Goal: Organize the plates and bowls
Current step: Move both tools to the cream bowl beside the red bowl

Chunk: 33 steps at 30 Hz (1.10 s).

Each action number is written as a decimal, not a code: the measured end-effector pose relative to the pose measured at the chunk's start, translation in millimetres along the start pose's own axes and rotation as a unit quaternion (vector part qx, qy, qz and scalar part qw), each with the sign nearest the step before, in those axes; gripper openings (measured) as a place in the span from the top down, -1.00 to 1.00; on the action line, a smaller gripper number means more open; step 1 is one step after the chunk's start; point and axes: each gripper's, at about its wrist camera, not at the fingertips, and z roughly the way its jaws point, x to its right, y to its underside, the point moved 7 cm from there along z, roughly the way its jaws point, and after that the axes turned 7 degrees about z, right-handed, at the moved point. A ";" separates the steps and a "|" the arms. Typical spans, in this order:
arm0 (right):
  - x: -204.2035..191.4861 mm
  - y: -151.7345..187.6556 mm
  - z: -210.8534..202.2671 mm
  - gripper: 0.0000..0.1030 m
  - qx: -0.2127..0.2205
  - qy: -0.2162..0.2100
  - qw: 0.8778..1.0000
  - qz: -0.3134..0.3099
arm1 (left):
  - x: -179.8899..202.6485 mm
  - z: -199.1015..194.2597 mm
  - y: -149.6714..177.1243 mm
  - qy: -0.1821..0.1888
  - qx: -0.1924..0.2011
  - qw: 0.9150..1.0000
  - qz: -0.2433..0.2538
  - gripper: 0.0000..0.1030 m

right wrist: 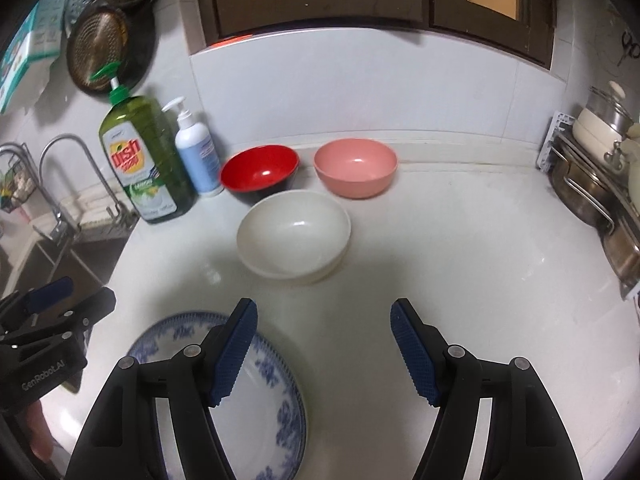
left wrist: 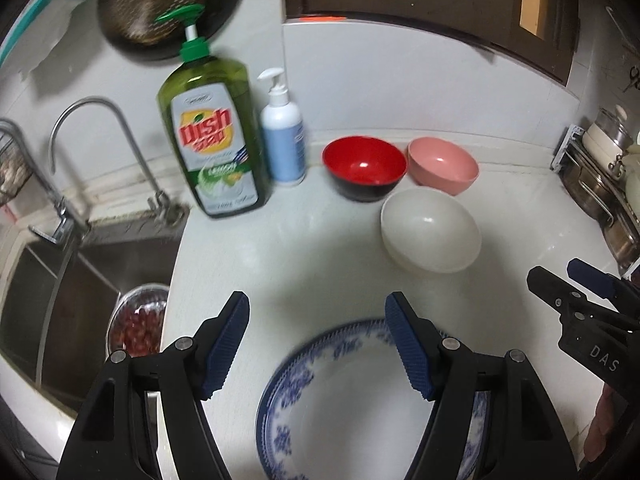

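A blue-patterned white plate (left wrist: 344, 396) lies on the white counter near its front edge, right under my open, empty left gripper (left wrist: 318, 308). It also shows in the right wrist view (right wrist: 260, 400), low and left of my open, empty right gripper (right wrist: 323, 314). Beyond stand a white bowl (left wrist: 430, 230) (right wrist: 294, 234), a red bowl with a black outside (left wrist: 364, 168) (right wrist: 260, 172) and a pink bowl (left wrist: 442, 164) (right wrist: 355, 166). Each gripper shows at the edge of the other's view: the right one (left wrist: 560, 284) and the left one (right wrist: 84, 300).
A green dish soap bottle (left wrist: 212, 136) (right wrist: 140, 156) and a white pump bottle (left wrist: 282, 132) (right wrist: 196, 152) stand at the back left. A sink (left wrist: 72, 280) with a tap (left wrist: 100, 140) lies left. A rack of metal pots (right wrist: 600, 176) stands right.
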 end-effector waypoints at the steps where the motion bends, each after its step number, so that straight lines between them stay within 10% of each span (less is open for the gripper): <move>1: 1.2 -4.8 3.5 -0.36 -0.002 -0.001 1.000 0.001 | 2.1 3.5 -5.7 0.003 0.000 1.000 0.004 -0.36; 16: 19.3 -53.6 71.2 -0.31 -0.061 0.005 0.998 0.025 | 28.7 71.8 -63.0 0.027 -0.032 0.999 0.030 -0.13; 33: 29.1 -58.0 154.8 0.21 -0.186 -0.029 0.978 0.093 | 54.8 161.9 -60.2 0.085 -0.140 0.986 0.016 0.26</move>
